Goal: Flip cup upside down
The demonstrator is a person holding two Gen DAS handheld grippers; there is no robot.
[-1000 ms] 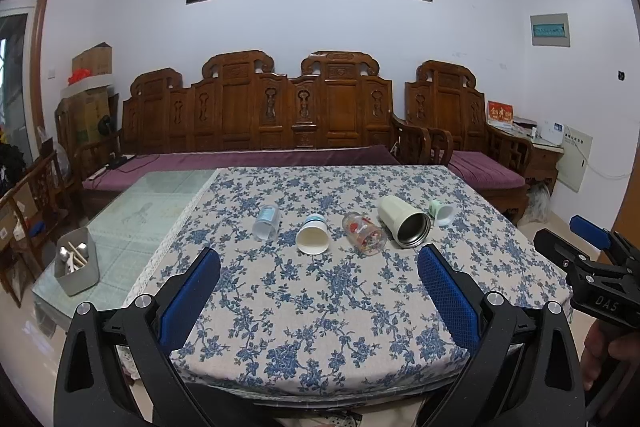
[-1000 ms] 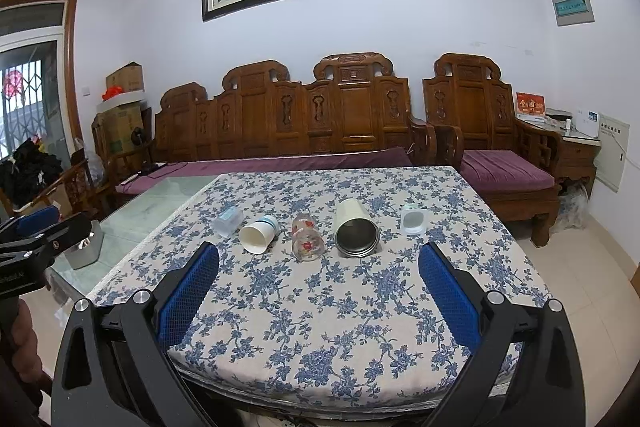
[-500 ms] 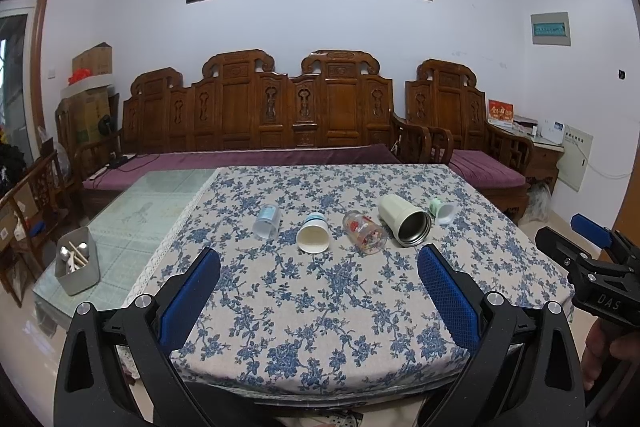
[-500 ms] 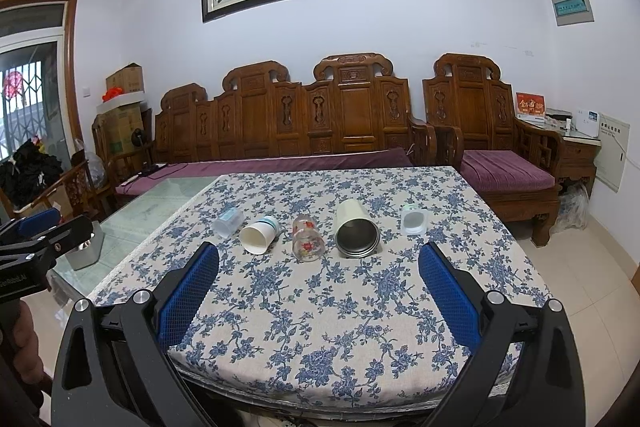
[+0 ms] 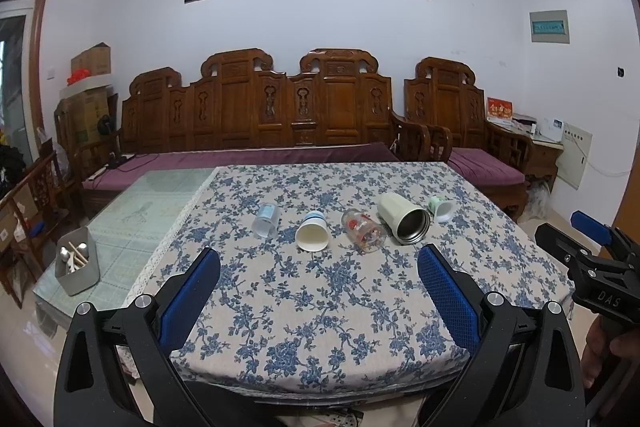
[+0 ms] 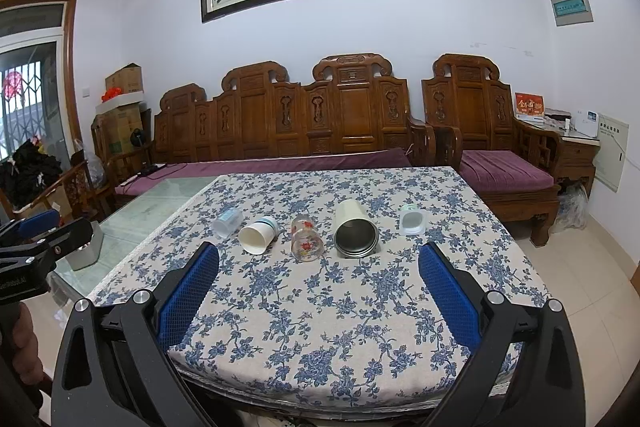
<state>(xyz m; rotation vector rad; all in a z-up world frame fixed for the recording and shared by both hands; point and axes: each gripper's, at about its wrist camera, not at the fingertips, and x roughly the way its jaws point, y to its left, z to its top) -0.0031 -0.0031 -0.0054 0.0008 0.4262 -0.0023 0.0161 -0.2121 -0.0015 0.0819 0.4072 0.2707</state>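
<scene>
I hold both tools back from the near edge of the table point(image 5: 320, 327), which wears a blue-flowered cloth. The left gripper point(image 5: 318, 291) and right gripper point(image 6: 318, 289) both stand wide apart, holding nothing. Five cups lie on their sides in a row across the middle of the cloth, well apart from either tool. The cream steel cup point(image 6: 354, 229) lies with its long axis running away from me, open mouth toward me. To do this well, I judge I should close across its body, not the rim, then swing the mouth down onto the cloth.
</scene>
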